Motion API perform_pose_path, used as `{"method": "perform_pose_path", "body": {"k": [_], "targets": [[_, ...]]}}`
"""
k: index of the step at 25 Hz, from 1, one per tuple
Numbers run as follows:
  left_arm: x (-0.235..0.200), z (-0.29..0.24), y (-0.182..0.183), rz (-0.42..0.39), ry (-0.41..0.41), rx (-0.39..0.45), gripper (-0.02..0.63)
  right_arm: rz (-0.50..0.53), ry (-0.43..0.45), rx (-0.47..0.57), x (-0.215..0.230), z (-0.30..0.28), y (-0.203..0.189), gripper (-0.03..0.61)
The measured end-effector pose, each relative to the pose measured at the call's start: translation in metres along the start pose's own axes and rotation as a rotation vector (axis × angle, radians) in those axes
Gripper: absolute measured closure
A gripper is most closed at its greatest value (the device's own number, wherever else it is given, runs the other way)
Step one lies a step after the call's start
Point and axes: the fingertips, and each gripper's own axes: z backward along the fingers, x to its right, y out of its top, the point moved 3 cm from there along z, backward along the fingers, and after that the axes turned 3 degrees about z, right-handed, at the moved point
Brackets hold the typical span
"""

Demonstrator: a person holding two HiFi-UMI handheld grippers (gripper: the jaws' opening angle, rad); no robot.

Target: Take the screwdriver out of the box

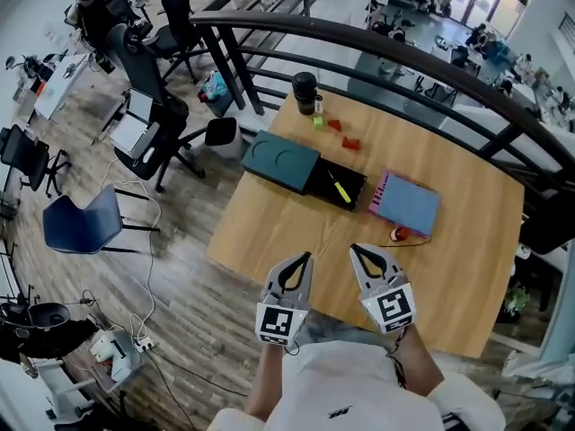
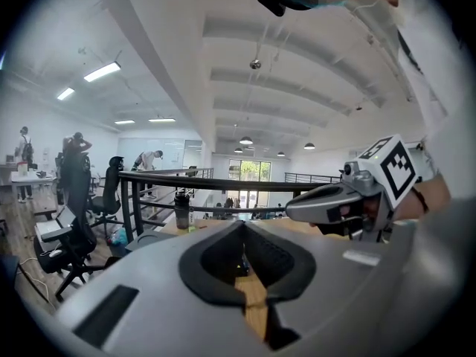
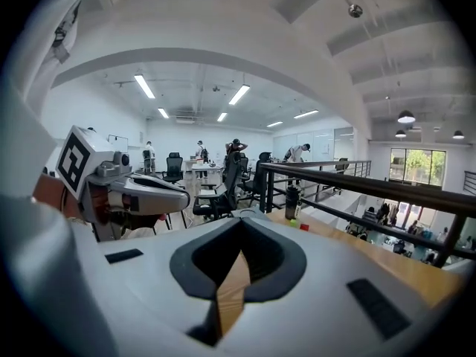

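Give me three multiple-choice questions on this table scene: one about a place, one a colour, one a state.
1. Where is the screwdriver? A) in the open box B) beside the bottle C) in a gripper
2. Its handle colour? A) red B) yellow-green C) blue
3. The right gripper is? A) open B) shut on the screwdriver C) shut, empty
Key: 1 A, it lies inside the box; 2 B, bright yellow-green; 3 C, jaws together, nothing between.
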Motion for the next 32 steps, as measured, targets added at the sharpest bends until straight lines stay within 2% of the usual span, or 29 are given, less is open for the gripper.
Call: {"method": "perform_pose_path", "body": {"k": [6,14,21,32], "targets": [[-0.033,-0.049,-0.019,0.015,-0.120,-0.043,0.603,-0.028,-0.099,-0.042,0.031,-0.053,-0.020,0.584],[-0.066,-0.108,-0.045,0.034,-0.291,-0.100,0.603,-0.065,-0.202,-0.183,0.066,-0.116,-0.059,0.584],[-0.092,-0.142,-0.065,0.046,-0.330,-0.148,0.603,-0.095,-0.229,-0.298,0.088,-0.151,-0.099,0.584],[-0.113,-0.187,-0.089,0.058,-0.365,-0.215,0.603,-0.109,-0.199,-0.438,0.112,-0.205,-0.144,0.584]]}}
